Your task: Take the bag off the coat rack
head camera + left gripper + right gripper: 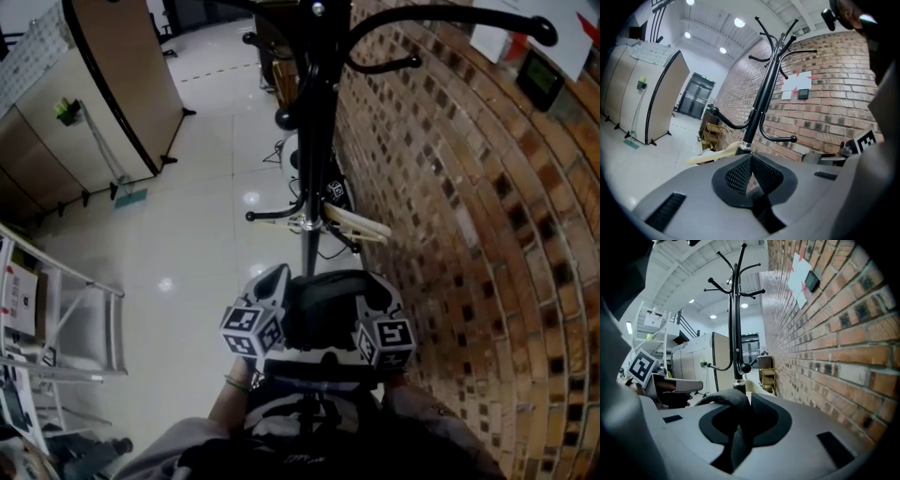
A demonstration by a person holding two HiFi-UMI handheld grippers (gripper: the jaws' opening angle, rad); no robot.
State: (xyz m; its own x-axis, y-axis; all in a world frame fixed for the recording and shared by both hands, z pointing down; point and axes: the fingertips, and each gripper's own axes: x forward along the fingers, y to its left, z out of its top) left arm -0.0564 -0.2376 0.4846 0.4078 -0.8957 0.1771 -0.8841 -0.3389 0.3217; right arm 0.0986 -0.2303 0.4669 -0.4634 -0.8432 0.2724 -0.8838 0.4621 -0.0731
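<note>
The black coat rack (314,141) stands against the brick wall, its pole (761,101) (736,333) straight ahead of both grippers. A black bag (323,314) hangs between the two grippers, close to my body and below the rack's lower hooks. My right gripper (740,404) is shut on the bag's dark strap (729,399), which loops over its left jaw. My left gripper (750,159) is shut, its mesh pads touching at the tips with nothing between them. In the head view the left gripper (270,281) and right gripper (375,286) flank the bag.
The brick wall (469,234) runs close along the right. A beige hanger-like piece (356,223) sticks out from the rack's lower ring. A folding partition (112,84) stands at the left, metal shelving (56,328) nearer left, and a small wooden shelf (710,133) behind the rack.
</note>
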